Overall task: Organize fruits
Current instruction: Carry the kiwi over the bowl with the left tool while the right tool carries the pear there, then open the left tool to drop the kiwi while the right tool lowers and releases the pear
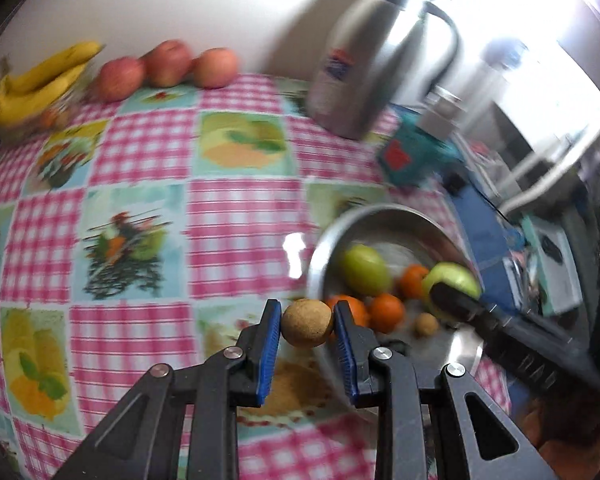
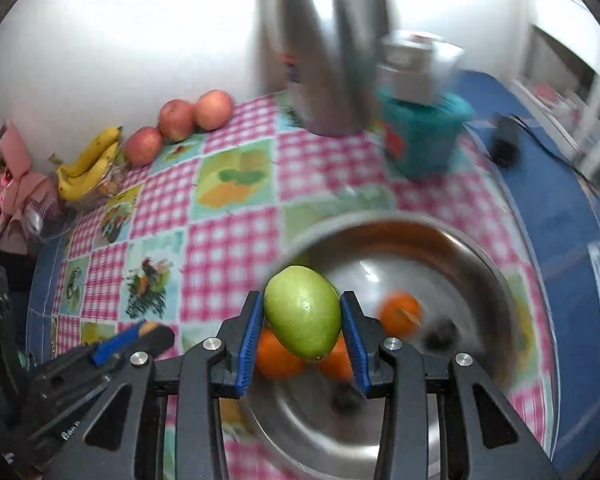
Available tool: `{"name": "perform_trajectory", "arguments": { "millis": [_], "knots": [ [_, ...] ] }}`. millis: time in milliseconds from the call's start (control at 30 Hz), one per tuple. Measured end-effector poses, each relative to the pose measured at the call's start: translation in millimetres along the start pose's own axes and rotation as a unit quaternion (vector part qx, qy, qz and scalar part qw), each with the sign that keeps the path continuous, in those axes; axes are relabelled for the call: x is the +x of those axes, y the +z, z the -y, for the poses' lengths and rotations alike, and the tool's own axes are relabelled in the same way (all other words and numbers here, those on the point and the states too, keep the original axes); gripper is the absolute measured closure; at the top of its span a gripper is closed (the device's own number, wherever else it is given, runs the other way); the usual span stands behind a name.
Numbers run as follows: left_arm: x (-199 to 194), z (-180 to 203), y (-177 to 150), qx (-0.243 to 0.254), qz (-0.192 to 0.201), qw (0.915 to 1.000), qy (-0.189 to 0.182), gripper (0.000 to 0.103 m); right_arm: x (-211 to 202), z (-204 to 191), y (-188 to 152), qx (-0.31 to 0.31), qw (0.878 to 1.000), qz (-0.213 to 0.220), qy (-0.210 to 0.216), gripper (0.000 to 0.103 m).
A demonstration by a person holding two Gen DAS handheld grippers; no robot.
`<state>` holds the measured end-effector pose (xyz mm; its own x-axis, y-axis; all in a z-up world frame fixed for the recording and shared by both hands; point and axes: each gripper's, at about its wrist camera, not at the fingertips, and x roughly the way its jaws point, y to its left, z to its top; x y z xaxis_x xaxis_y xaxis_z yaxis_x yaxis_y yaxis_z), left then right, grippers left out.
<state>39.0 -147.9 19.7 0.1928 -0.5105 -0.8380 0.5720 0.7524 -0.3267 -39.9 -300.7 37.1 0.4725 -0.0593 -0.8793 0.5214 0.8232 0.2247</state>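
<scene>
From my right wrist view the tall steel jug (image 2: 324, 48) is smeared by motion and cut off at the top edge. My green fruit (image 2: 302, 313) hides most of two oranges (image 2: 278, 354) (a third is only a blur). The teal box's (image 2: 422, 136) label I can't read

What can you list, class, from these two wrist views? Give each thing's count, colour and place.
Round metal bowl: one, silver, near side of table.
Oranges: at least three, in bowl.
Green fruits: two, one in bowl, one gripped.
Small brown round fruit: one, gripped.
Red apples: three, by wall.
Yellow bananas: one bunch, far left.
Steel jug: one, behind bowl.
Checked tablecloth: pink.
Left gripper: holds brown fruit.
Right gripper: holds green fruit.
</scene>
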Motion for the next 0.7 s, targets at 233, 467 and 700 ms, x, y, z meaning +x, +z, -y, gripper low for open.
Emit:
{"name": "perform_trajectory", "arguments": {
  "millis": [233, 467, 700],
  "knots": [
    [22.9, 35.6, -14.6, 0.045, -0.031, 0.9985, -0.004, 0.074, -4.2, 37.7, -50.3, 0.024, 0.999, -0.019, -0.042, 0.062],
    [45.1, 44.7, -20.5, 0.053, -0.057, 0.997, 0.002, 0.074, 8.0, 50.7, -70.2, 0.024, 0.997, -0.04, -0.057, 0.062],
    [45.7, 46.2, -27.8, 0.061, -0.061, 0.9963, 0.009, 0.072, 10.4, 52.5, -72.7, 0.023, 0.997, -0.046, -0.061, 0.062]
  ]
}}
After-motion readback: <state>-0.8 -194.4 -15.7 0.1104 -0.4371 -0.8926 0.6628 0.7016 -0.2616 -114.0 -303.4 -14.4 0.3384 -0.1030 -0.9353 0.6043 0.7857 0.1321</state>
